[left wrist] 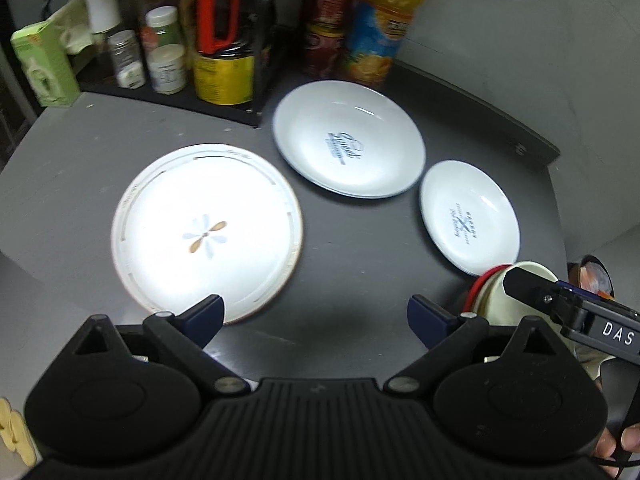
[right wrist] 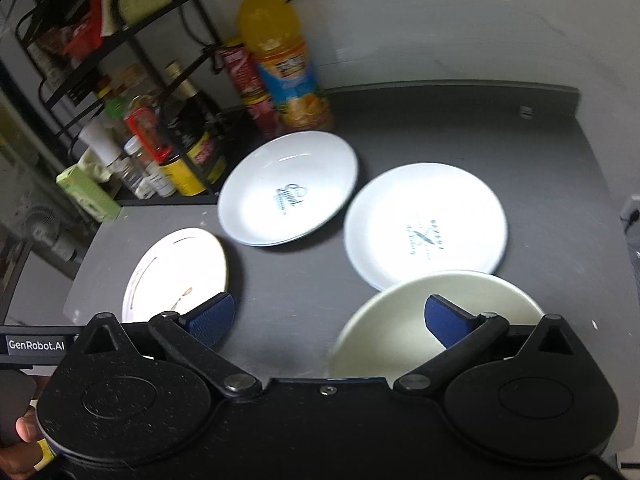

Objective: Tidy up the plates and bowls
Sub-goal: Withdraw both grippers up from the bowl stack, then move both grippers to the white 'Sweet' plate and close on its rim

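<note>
Plates and bowls were found spread singly over the grey table (left wrist: 360,280), none stacked. The large printed dish (left wrist: 348,140) at the middle of the table was taken as landmark.

Left of and nearer than that dish, the flower-patterned plate (left wrist: 208,232) lay flat, apart from it. The left gripper (left wrist: 316,316) was held wide open and empty, its left fingertip (left wrist: 204,312) over the near rim of that plate; whether it touched could not be told. This plate was judged nearest to the left gripper, directly ahead and slightly left.

Right of and nearer than the landmark dish, the smaller printed plate (right wrist: 426,226) lay flat, with a narrow gap between the two. Nearer again, the cream bowl (right wrist: 436,320) was seen upright, its far rim overlapping the small plate's near edge in view. The right gripper (right wrist: 328,320) was open, holding nothing, its right fingertip (right wrist: 444,320) over the bowl's interior, the left one over bare table. The bowl was judged the right gripper's likely object.

Behind the landmark dish, the juice bottle (right wrist: 280,56) and cans (left wrist: 324,20) stood close, and a rack of jars (left wrist: 160,48) to its left; these were judged to limit any reach past the dish.
</note>
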`<state>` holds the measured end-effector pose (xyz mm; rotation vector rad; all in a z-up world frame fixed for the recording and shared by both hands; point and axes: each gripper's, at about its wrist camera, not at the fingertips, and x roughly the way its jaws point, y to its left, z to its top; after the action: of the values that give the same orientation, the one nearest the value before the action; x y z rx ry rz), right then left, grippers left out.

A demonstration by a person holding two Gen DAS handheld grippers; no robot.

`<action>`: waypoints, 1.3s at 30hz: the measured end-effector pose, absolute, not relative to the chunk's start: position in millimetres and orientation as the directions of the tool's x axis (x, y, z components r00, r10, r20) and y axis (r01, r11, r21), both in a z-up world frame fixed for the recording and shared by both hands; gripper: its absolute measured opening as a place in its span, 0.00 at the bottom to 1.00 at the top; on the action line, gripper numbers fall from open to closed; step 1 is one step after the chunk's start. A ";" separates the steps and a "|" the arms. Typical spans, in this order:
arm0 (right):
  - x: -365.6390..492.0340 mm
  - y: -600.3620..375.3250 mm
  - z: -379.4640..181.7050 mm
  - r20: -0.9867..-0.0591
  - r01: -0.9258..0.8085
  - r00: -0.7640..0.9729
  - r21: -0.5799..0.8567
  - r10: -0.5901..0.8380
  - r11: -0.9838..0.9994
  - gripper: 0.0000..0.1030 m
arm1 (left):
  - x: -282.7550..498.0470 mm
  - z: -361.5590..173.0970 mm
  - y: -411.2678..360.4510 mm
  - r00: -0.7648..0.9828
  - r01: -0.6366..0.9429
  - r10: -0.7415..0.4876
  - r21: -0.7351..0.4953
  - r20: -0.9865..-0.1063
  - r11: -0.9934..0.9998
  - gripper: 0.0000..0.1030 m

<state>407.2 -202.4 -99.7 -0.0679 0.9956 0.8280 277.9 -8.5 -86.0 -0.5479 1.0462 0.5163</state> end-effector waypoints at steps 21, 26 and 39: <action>405.2 -128.4 -110.8 -0.806 -0.727 0.253 0.206 0.535 0.655 1.00 | 267.7 -103.2 58.6 0.380 -0.703 0.180 -0.156 -0.907 0.694 0.94; 413.8 -115.0 -112.5 -0.809 -0.720 0.273 0.187 0.520 0.669 0.99 | 287.3 -107.7 74.4 0.404 -0.676 0.166 -0.171 -0.900 0.717 0.94; 450.2 -83.4 -128.0 -0.806 -0.642 0.307 0.217 0.507 0.735 0.78 | 334.7 -122.6 119.8 0.492 -0.607 0.117 -0.243 -0.863 0.757 0.85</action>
<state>450.2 -83.4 -128.0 -0.1553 1.0023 0.7638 334.7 119.8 -122.6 -0.5748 0.9649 0.4700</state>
